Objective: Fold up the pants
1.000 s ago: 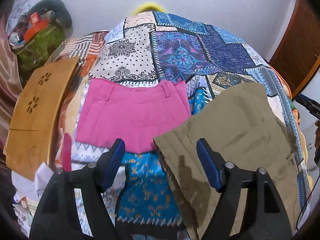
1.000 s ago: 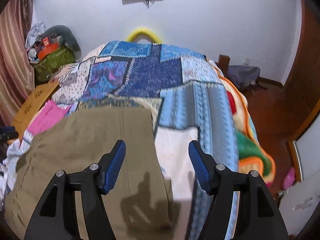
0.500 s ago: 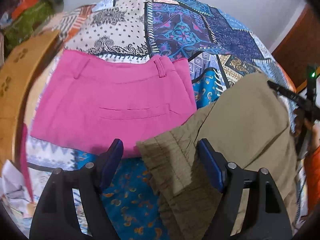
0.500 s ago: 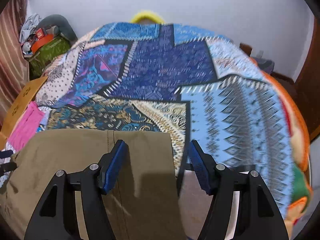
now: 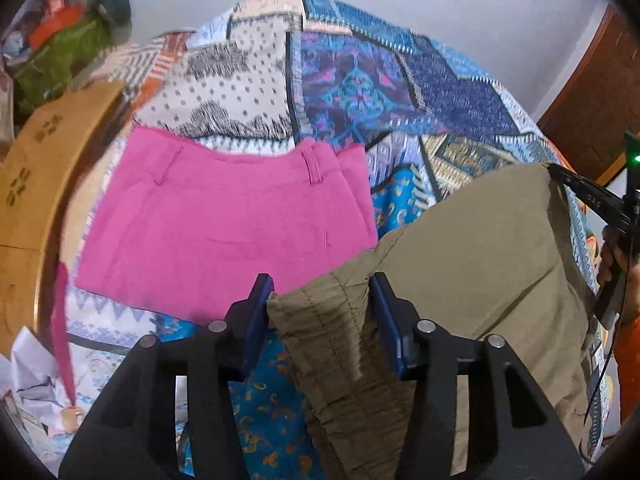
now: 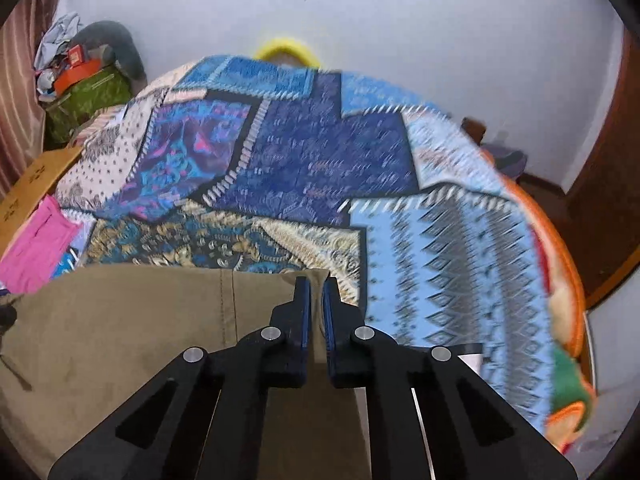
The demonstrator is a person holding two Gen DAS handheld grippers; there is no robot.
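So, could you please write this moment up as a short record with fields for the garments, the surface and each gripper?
garment in hand: khaki pants, lying on the bed
left gripper: closed on the gathered waistband end of the khaki pants
right gripper: shut on a far corner of the khaki pants
other garment: pink pants, folded flat beside the khaki pair
surface: patchwork bedspread
beside bed: wooden board

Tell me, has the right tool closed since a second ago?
Yes. The right tool has shut on the corner of the khaki pants, which lie on the quilt.
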